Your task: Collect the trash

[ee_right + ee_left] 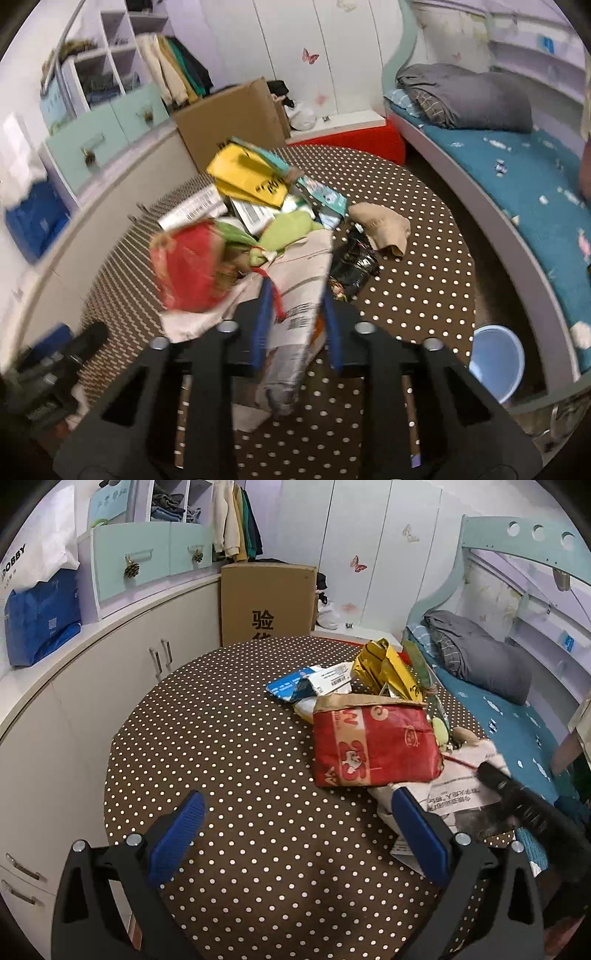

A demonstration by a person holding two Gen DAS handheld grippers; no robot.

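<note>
Seems early in the task: almost nothing collected so far, to judge from the pile. Clamped between the narrow pads of the right gripper (297, 325), at the near edge of the heap: the grey printed bag (299, 295), one end hanging down below the fingers. Spread wide with nothing between, only dotted cloth below: the left gripper (301, 834), just beside the same bag.

Left to gather, all lying close together on the table: the red package (373, 746), the yellow foil bag (384, 668), the blue and white carton (306, 683), some green wrappers, not clear which kind, and a black snack wrapper (354, 266) a little apart, next to a beige cloth (380, 225). Probably meant as the bin: the pale blue bucket (496, 363) on the floor near the table, with no trash visible inside.

Around: a round table under a brown tablecloth (240, 738) with white dots, in a small bedroom. Beside it a bed (517, 166) with blue sheet, low cabinets (110, 686), a cardboard box (266, 602), white wardrobe doors (369, 535) with butterfly stickers.
</note>
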